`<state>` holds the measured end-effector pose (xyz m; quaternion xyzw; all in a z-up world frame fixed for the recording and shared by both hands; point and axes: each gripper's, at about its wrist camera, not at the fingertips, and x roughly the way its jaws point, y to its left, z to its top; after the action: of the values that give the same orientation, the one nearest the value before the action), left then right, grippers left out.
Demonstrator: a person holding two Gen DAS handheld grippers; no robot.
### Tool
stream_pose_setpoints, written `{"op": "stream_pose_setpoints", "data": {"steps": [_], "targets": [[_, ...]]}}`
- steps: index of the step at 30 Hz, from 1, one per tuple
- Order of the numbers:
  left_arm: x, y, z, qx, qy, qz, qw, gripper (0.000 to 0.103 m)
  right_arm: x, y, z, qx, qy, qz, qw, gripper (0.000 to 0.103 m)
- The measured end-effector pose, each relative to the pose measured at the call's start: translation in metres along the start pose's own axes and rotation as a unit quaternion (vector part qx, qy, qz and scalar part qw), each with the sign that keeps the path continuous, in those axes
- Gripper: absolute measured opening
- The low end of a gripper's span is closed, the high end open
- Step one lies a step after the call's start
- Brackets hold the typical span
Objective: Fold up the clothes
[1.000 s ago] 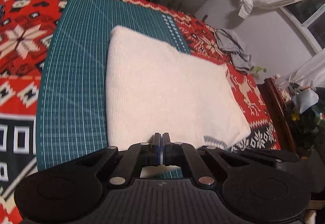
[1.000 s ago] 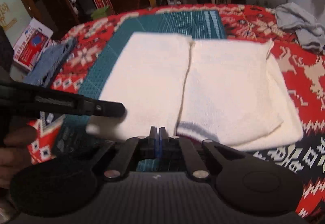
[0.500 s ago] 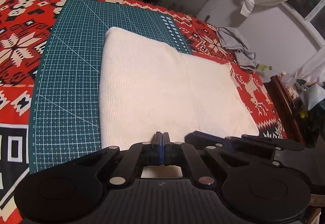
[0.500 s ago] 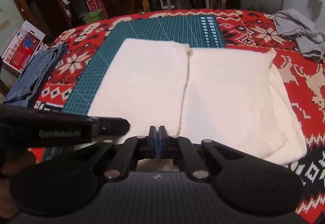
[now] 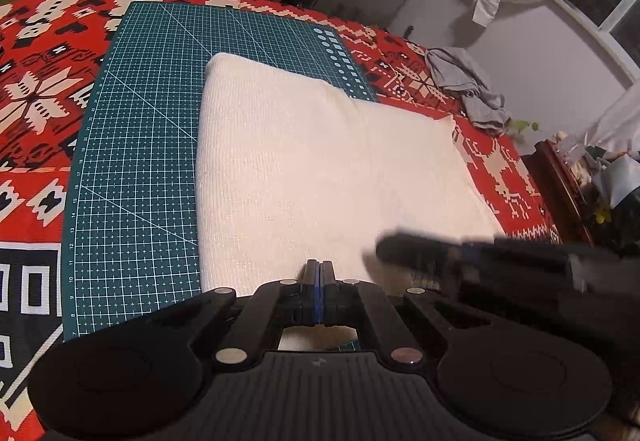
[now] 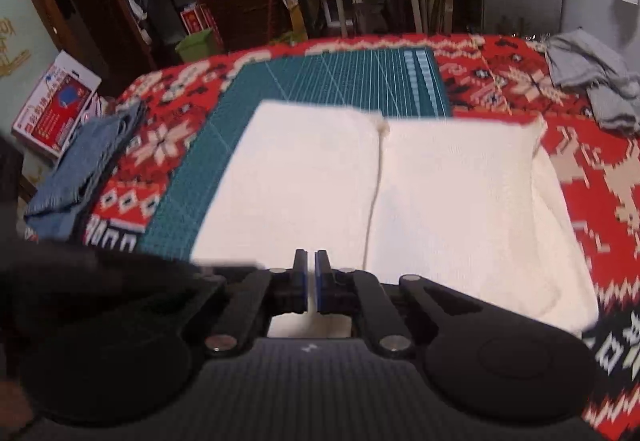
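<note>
My left gripper point(image 5: 319, 268) is pressed closed, my right gripper point(image 6: 311, 261) slightly parted and empty. The cream sweater point(image 5: 320, 169) lies folded, half on the green mat point(image 5: 140, 161); its near edge is hidden behind my tools, and motion blurs the right view

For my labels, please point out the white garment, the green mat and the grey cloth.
white garment point(image 5: 304, 177), left wrist view, middle of top layer
green mat point(image 5: 140, 161), left wrist view, bare left part
grey cloth point(image 6: 592, 77), right wrist view, its middle
</note>
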<state>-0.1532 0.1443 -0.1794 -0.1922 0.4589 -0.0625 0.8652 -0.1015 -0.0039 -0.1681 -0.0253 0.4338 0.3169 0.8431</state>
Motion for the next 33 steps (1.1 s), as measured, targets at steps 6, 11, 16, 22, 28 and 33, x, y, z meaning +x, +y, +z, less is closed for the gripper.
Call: {"op": "stream_pose_setpoints", "data": {"steps": [6,11,16,22,28,33], "targets": [[0.000,0.002,0.000,-0.005,0.001,-0.004,1.0000,0.001,0.029,0.000,0.020,0.005,-0.004,-0.013,1.000,0.004],[-0.003,0.009,0.006,-0.024,0.004,-0.016,0.9996,0.001,0.037,-0.009,0.017,0.024,0.004,-0.006,1.000,0.000],[-0.016,0.020,0.024,-0.033,-0.033,-0.008,0.9989,0.001,0.030,-0.005,0.019,0.013,-0.008,0.004,1.000,0.000],[-0.001,0.042,0.047,-0.055,-0.034,-0.001,0.9979,0.001,0.022,-0.001,0.022,0.000,-0.022,0.015,1.000,0.002],[0.010,0.036,0.041,-0.044,-0.024,-0.002,0.9987,0.001,0.051,0.006,0.032,-0.002,0.003,0.025,1.000,0.002],[0.014,0.036,0.039,-0.046,-0.018,-0.011,0.9987,0.001,0.058,0.001,0.028,-0.009,0.006,0.028,1.000,0.000]]}}
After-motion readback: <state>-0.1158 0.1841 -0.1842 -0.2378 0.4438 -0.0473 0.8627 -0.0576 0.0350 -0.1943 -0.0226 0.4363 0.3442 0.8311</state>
